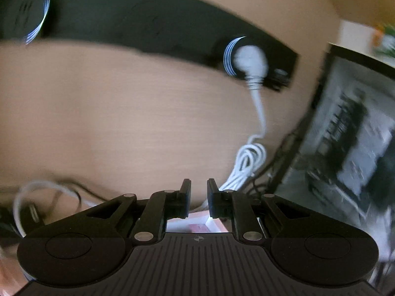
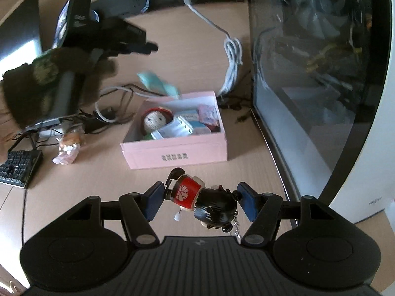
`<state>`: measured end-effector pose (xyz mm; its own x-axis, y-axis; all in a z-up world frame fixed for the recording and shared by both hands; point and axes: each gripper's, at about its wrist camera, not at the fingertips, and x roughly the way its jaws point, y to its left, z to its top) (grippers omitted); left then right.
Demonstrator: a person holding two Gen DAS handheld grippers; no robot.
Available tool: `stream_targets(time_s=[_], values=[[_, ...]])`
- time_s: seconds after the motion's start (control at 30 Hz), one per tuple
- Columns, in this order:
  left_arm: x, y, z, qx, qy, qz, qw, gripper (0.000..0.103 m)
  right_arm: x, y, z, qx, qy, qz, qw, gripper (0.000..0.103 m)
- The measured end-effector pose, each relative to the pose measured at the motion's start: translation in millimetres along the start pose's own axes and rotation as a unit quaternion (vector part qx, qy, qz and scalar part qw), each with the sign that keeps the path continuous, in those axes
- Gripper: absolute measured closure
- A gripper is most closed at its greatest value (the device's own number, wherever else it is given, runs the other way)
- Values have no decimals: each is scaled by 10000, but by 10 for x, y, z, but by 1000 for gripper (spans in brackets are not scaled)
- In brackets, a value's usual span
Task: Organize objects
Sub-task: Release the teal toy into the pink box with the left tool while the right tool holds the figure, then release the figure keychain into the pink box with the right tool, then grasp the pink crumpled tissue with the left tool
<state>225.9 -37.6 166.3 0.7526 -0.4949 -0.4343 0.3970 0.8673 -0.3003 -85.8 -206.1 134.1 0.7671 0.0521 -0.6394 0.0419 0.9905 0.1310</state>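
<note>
My right gripper is shut on a small wind-up doll with a red body and a black head, lying sideways between the pads. Just beyond it stands an open pink box holding a knitted doll with a red hat and several packets. A blurred teal thing hangs at the box's back rim. My left gripper is up to the left of the box, held by a gloved hand. In the left wrist view the left gripper is shut with nothing in it, above the pink box.
A glass-sided computer case walls off the right. A white cable runs from a black power strip at the back. On the left are a monitor, a keyboard, tangled wires and a wrapped figure.
</note>
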Motion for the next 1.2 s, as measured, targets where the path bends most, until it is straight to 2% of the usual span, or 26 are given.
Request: stream_targets(time_s=[0.07, 0.13, 0.27, 0.37, 0.5, 0.57, 0.67, 0.77, 0.9, 0.97, 1.1, 1.2], values=[[-30, 54, -68, -148, 25, 42, 9999, 88, 48, -40, 0, 48, 45, 29, 10000, 38], [-138, 108, -161, -82, 85, 81, 9999, 88, 67, -59, 34, 12, 8, 22, 10000, 38], [-499, 292, -470, -247, 318, 272, 9988, 88, 96, -35, 252, -79, -193, 153, 9997, 38], [-806, 436, -782, -444, 562, 382, 9967, 88, 177, 33, 533, -153, -358, 298, 9988, 38], [-1178, 586, -1267, -804, 968, 367, 9914, 88, 410, 160, 1073, -166, -598, 502, 9968, 38], [-1334, 608, -1484, -843, 1111, 505, 9889, 88, 568, 230, 1348, -177, -778, 540, 9953, 38], [-1490, 699, -1677, -1160, 1206, 629, 9839, 88, 885, 279, 1783, 39, -979, 678, 9929, 36], [-1701, 887, -1765, -1306, 1126, 1028, 9796, 88, 1104, 247, 2037, 320, -967, 427, 9939, 34], [-1842, 1180, -1785, -1635, 1030, 1557, 9687, 88, 984, 230, 1997, 385, -1087, 327, 9928, 26], [-1874, 1289, -1778, -1696, 1004, 1773, 9642, 87, 939, 233, 1895, 329, -979, 299, 9942, 26], [-1840, 1412, -1694, -1692, 866, 2041, 9603, 87, 878, 328, 1584, -71, -689, 212, 9974, 26], [-1797, 1487, -1549, -1539, 655, 2222, 9605, 87, 797, 450, 1269, -471, -480, 221, 9975, 26]])
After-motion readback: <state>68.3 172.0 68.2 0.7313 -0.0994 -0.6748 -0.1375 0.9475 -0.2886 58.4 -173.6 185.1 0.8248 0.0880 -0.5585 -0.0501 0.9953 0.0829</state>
